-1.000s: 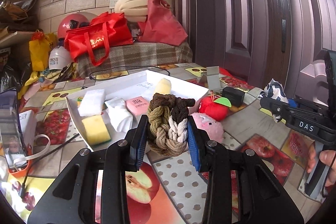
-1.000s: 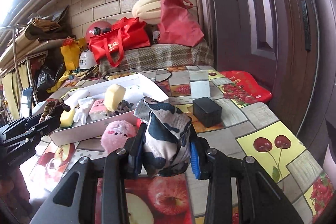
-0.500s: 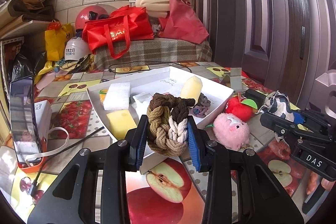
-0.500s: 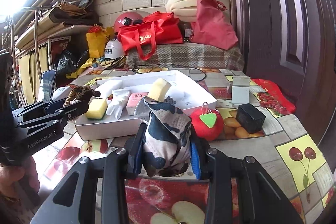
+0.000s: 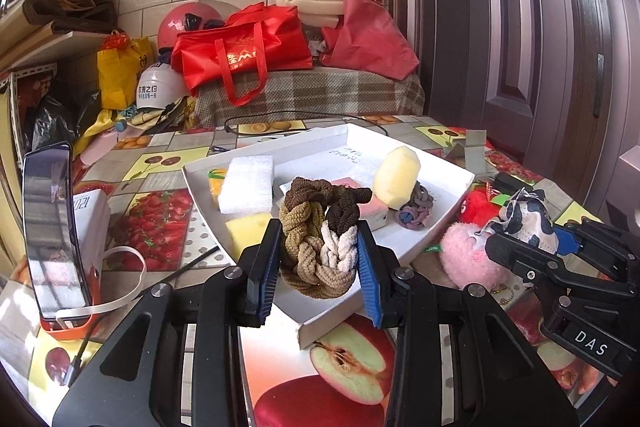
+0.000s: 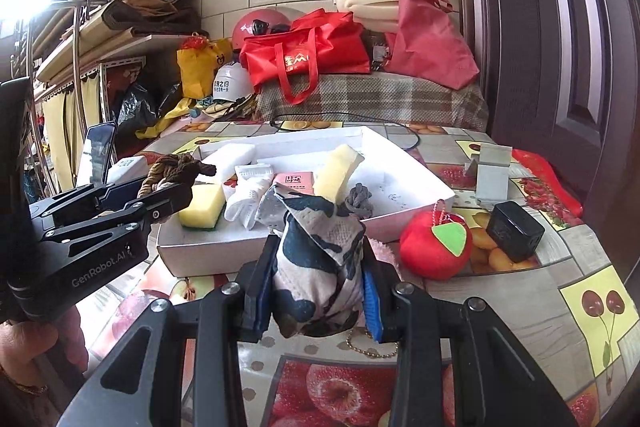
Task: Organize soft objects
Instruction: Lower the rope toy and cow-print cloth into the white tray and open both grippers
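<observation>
My left gripper (image 5: 318, 259) is shut on a braided rope knot (image 5: 320, 231) in brown, tan and white, held over the near corner of the white tray (image 5: 448, 223). In the right wrist view the same left gripper (image 6: 160, 193) comes in from the left with the knot (image 6: 176, 167) above the tray's (image 6: 416, 207) near left part. My right gripper (image 6: 318, 291) is shut on a black-and-white cow-print cloth pouch (image 6: 316, 255), in front of the tray's near wall. A pink plush (image 5: 468, 259) and a red plush apple (image 6: 434, 243) lie on the table right of the tray.
The tray holds a white foam block (image 5: 248, 183), yellow sponges (image 6: 202, 205), a pale yellow foam piece (image 5: 398, 175), a pink box (image 6: 294, 181), a white sock (image 6: 250, 197) and a grey knot (image 5: 414, 209). A phone on a stand (image 5: 54, 227), a black box (image 6: 516, 231) and a grey stand (image 6: 490, 173) are on the table.
Both grippers have moved with their loads towards the tray; the rope knot now hangs over its near corner, and the cow-print pouch has come up close to its near wall.
</observation>
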A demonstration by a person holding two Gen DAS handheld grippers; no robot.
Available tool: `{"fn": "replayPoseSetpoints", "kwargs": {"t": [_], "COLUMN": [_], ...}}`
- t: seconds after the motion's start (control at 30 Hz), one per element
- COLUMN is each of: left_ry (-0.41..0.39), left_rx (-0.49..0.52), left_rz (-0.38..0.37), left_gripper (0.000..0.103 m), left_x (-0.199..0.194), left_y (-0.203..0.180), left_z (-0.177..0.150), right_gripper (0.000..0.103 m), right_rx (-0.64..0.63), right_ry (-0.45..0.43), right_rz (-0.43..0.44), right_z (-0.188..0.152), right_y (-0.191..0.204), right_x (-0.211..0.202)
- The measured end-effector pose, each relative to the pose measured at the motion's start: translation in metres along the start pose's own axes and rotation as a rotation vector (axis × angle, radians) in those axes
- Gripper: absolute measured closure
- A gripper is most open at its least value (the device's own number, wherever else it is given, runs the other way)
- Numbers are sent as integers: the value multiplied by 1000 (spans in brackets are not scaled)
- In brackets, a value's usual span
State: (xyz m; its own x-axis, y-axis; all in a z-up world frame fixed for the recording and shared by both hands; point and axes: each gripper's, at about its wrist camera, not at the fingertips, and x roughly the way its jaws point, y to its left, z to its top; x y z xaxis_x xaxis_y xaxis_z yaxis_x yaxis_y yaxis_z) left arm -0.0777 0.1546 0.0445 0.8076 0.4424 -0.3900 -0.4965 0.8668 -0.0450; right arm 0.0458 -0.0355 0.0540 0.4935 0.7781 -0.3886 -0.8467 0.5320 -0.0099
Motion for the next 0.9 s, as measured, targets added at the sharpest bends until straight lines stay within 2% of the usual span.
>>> {"fn": "replayPoseSetpoints", "kwargs": {"t": [0.27, 0.57, 0.67, 0.9], "left_ry": [6, 36, 57, 146], "left_rx": [-17, -43, -56, -81], "left_rz": [34, 46, 37, 25], "left_gripper": [68, 68, 68, 68], "left_x": [15, 38, 48, 83], "left_y": [13, 26, 31, 41], "left_z": [6, 14, 17, 26], "right_gripper": [66, 66, 66, 66], "right_rx": [-11, 20, 42, 116], "right_ry": [-9, 23, 56, 215], "right_rz": [16, 18, 27, 51], "right_z": [9, 28, 32, 36], "right_y": [17, 26, 25, 18], "right_x": [17, 59, 76, 121]}}
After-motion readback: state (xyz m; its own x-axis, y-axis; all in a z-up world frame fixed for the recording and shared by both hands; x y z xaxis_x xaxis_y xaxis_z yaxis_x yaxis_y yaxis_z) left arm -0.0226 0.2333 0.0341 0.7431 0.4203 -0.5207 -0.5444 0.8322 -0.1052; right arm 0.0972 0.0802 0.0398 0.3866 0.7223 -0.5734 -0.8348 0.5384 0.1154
